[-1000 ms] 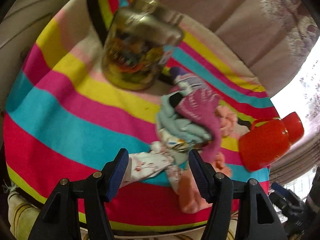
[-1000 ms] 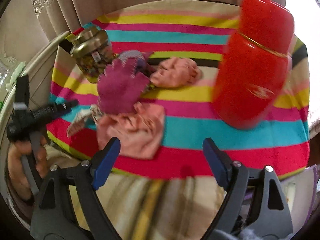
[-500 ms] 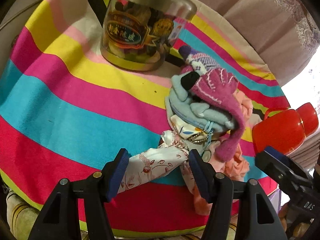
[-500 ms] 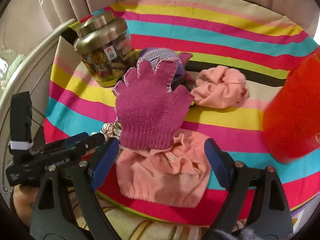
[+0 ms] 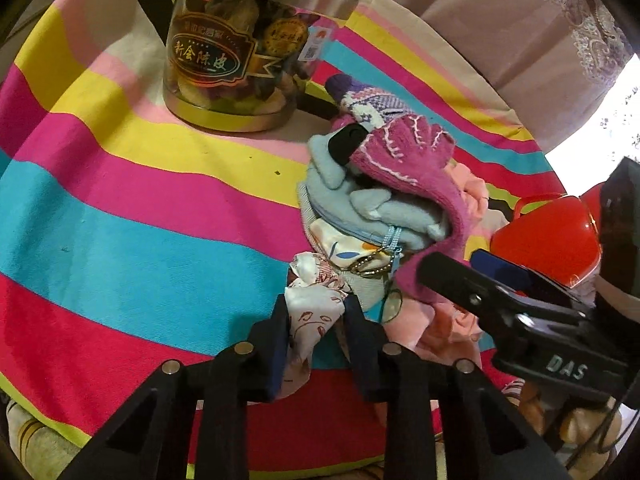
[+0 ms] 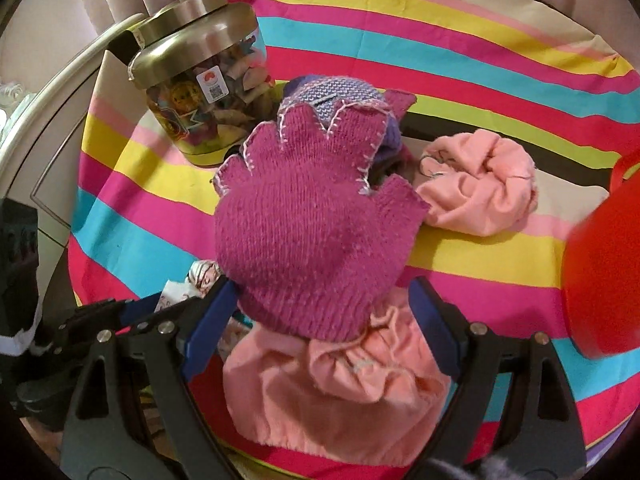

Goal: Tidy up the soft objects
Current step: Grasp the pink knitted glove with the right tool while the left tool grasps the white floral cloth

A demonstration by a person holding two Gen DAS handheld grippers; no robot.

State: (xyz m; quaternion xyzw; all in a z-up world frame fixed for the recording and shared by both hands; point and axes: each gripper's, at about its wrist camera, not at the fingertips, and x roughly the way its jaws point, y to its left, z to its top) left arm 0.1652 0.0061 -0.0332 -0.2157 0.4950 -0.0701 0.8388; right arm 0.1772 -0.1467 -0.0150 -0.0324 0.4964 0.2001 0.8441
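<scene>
So the big change here: the left gripper (image 5: 316,316) has just been closing, and its jaws are now clamped on the white floral cloth (image 5: 310,306) that sticks out of the pile's near edge. A second ago the same cloth lay loose between wide-open jaws, so this looks like the actual grab happening.

Using the magenta knit glove (image 6: 316,232) as the landmark: the floral cloth peeks out from under the glove's cuff on the jar (image 6: 200,92) side, the pale blue glove (image 5: 360,204) is tucked beneath it, and the crumpled pink cloth (image 6: 336,384) sits just in front of the cuff. Another pink bundle (image 6: 478,182) lies beside the glove's thumb, apart from the heap.

The right gripper (image 6: 320,328) has swung in over the half second and now straddles the magenta glove's cuff, jaws wide and not pressing on anything.

Probably the floral cloth gets pulled free first, though the keychain (image 5: 370,266) resting near it could snag.
</scene>
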